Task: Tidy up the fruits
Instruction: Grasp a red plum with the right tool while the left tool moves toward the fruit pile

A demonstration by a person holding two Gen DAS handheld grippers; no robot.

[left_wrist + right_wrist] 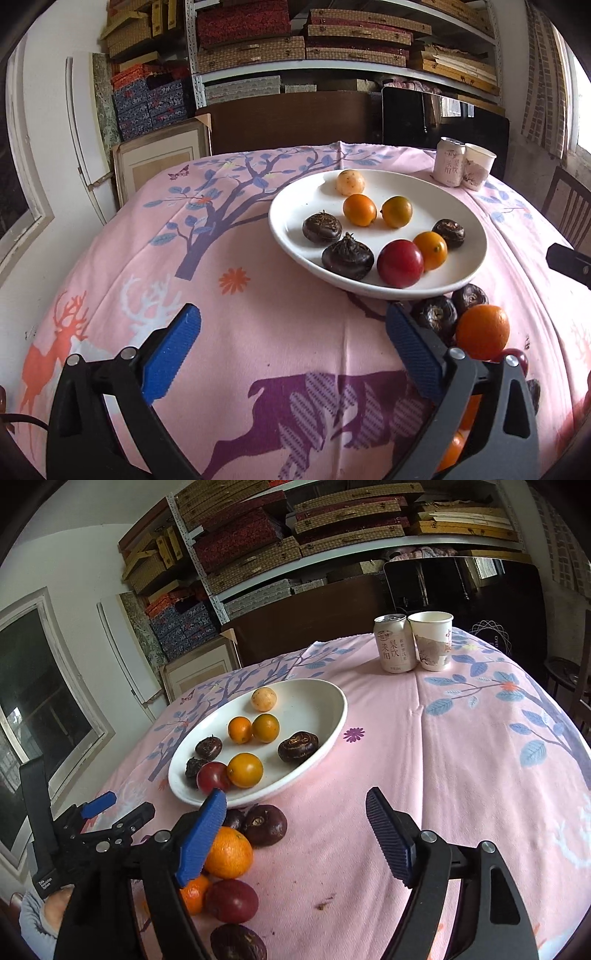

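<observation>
A white plate on the pink tablecloth holds several small fruits: orange ones, a red one, dark water chestnuts and a pale one at the back. My left gripper is open just in front of the plate, with only cloth between its blue pads. Loose fruit lies by its right finger: an orange and two water chestnuts. My right gripper is open over bare cloth to the right of that pile. Its left finger hides part of the orange. A red fruit lies nearer.
A drink can and a paper cup stand together at the far side of the table. Shelves of flat boxes fill the wall behind. A wooden chair stands off the table's right edge. Crumbs dot the cloth.
</observation>
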